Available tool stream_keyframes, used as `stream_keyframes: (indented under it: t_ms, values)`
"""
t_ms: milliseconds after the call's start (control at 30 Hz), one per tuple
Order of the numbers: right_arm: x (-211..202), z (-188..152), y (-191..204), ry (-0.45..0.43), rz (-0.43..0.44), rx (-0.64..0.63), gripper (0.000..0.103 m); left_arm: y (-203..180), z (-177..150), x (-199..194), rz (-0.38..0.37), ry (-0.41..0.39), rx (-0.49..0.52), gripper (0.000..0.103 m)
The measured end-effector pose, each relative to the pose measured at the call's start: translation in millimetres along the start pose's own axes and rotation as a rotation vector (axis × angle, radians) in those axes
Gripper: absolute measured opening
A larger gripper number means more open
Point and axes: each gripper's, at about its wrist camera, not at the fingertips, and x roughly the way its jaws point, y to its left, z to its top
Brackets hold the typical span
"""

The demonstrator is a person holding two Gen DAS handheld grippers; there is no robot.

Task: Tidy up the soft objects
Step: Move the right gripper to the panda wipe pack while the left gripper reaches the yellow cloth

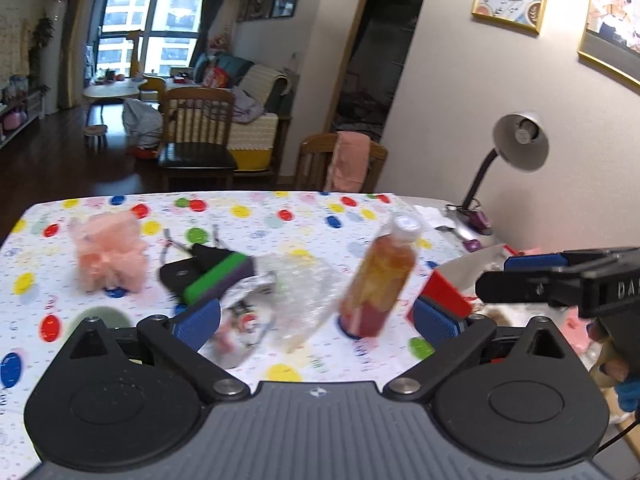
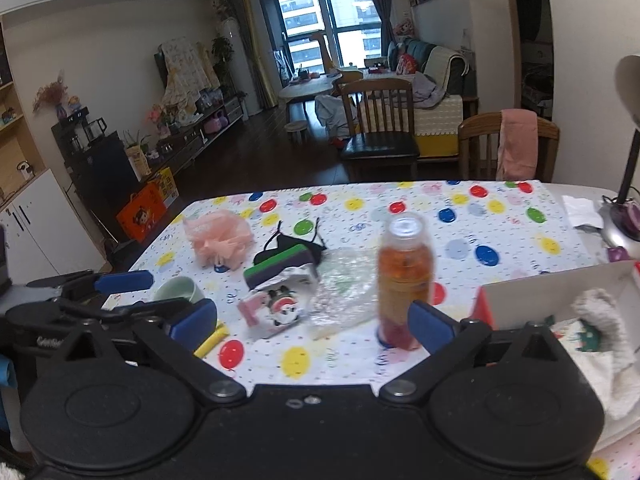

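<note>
A pink mesh pouf [image 1: 110,258] [image 2: 220,240] lies on the left of the dotted tablecloth. Beside it a green and purple sponge [image 1: 218,278] [image 2: 278,268] rests on a black strapped pouch [image 1: 188,268]. Crumpled bubble wrap [image 1: 304,288] [image 2: 344,284] and a plastic-wrapped toy [image 2: 276,308] lie in front. My left gripper [image 1: 318,320] hovers open over the wrap with nothing between its pads. My right gripper [image 2: 314,322] also stands open and empty. A white box with a red side [image 2: 560,292] holds a white knitted cloth [image 2: 600,320].
An upright bottle of orange-red drink [image 1: 380,280] [image 2: 404,280] stands right of the wrap, near the right gripper's right pad. A green cup [image 2: 176,290] and a yellow piece [image 2: 212,342] sit at the left. A desk lamp [image 1: 516,148] stands far right, chairs beyond the table [image 2: 500,220].
</note>
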Motion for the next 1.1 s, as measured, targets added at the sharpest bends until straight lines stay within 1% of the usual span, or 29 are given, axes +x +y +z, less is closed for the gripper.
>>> stream_keyframes:
  t_ms: [200, 367, 433, 667, 833, 1000, 1100]
  values:
    - [33, 2, 33, 0.034, -0.007, 0.012, 0.102, 40, -23, -3, 0.035, 0.038, -0.018, 0.103]
    - [66, 6, 54, 0.077, -0.016, 0.029, 0.102, 59, -46, 0, 0.107, 0.03, 0.025, 0.103]
    - [80, 7, 60, 0.094, -0.021, 0.037, 0.102, 67, -55, 3, 0.129, 0.037, 0.023, 0.103]
    - [123, 11, 75, 0.163, -0.03, 0.043, 0.101, 94, -85, 12, 0.156, 0.082, -0.034, 0.103]
    - [151, 12, 82, 0.216, -0.052, 0.028, 0.1, 93, -103, 28, 0.157, 0.12, 0.04, 0.103]
    - [174, 9, 85, 0.254, -0.081, 0.005, 0.097, 104, -117, 55, 0.169, 0.186, 0.024, 0.102]
    - [189, 7, 86, 0.279, -0.096, -0.002, 0.095, 111, -120, 68, 0.168, 0.203, 0.018, 0.102]
